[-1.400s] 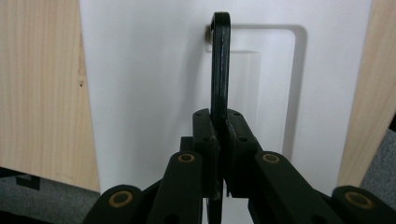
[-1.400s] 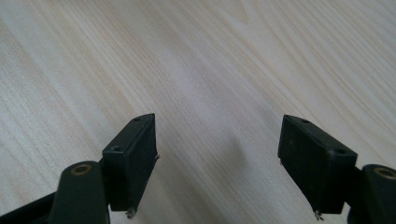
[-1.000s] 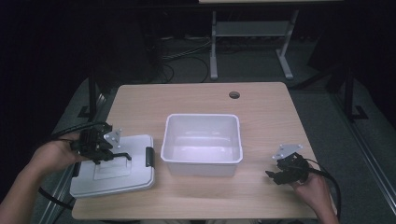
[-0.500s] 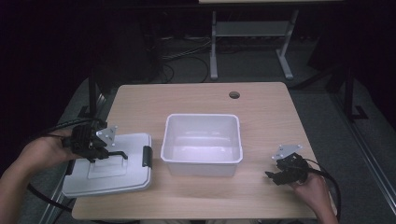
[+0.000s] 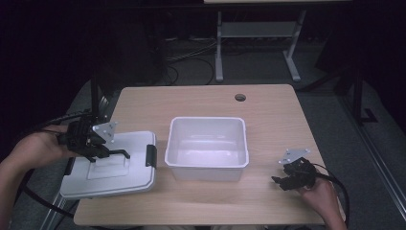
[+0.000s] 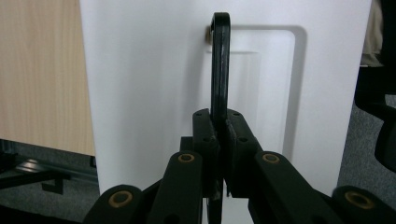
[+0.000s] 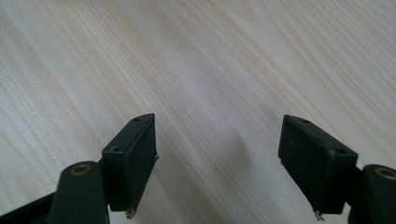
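A white box lid (image 5: pixel 119 172) with black side clips hangs over the table's front left corner, tilted. My left gripper (image 5: pixel 112 152) is shut on the lid's black handle (image 5: pixel 117 153), which stands up from a recess in the lid. In the left gripper view the handle (image 6: pixel 220 65) runs straight up out of the closed jaws, with the white lid (image 6: pixel 144 93) behind it. A white empty tub (image 5: pixel 207 147) sits in the middle of the table. My right gripper (image 5: pixel 281 181) rests near the front right edge, open, with bare wood (image 7: pixel 215 93) between its jaws.
The wooden table (image 5: pixel 206 100) has a round cable hole (image 5: pixel 240 97) at the back right. A metal stand (image 5: pixel 258 33) and cables lie on the dark floor behind it. Open wood lies between the tub and the right gripper.
The left gripper has lifted the lid by its handle and carried it leftward, past the table's left edge. The right gripper has stayed still.
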{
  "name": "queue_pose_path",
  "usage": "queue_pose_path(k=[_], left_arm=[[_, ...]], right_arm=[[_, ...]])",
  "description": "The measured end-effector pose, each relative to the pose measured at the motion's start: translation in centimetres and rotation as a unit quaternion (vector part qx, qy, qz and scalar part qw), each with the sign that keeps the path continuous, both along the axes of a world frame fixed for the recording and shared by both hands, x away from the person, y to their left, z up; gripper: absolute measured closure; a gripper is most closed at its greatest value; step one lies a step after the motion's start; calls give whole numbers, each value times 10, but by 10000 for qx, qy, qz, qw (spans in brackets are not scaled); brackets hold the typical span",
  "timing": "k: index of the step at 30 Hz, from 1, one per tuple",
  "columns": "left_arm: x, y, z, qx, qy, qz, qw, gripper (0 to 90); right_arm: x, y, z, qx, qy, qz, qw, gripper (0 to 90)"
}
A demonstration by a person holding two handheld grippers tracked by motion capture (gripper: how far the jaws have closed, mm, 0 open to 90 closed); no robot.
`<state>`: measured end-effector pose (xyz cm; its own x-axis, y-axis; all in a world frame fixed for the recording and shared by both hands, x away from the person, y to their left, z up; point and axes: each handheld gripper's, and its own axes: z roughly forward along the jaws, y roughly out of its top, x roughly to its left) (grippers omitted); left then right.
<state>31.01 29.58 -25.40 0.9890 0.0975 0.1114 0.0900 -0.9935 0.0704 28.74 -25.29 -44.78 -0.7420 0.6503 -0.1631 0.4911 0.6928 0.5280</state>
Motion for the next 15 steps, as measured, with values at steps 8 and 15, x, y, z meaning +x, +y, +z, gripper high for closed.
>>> queue_pose_path(k=[8, 15], left_arm=[[-1, -3, 16, -26, -69, -73, 9999, 849], [0, -8, 28, -70, -100, -83, 9999, 849]], right_arm=[[0, -1, 1, 6, -3, 26, 10000, 261], [-1, 0, 1, 9, -7, 21, 10000, 244]])
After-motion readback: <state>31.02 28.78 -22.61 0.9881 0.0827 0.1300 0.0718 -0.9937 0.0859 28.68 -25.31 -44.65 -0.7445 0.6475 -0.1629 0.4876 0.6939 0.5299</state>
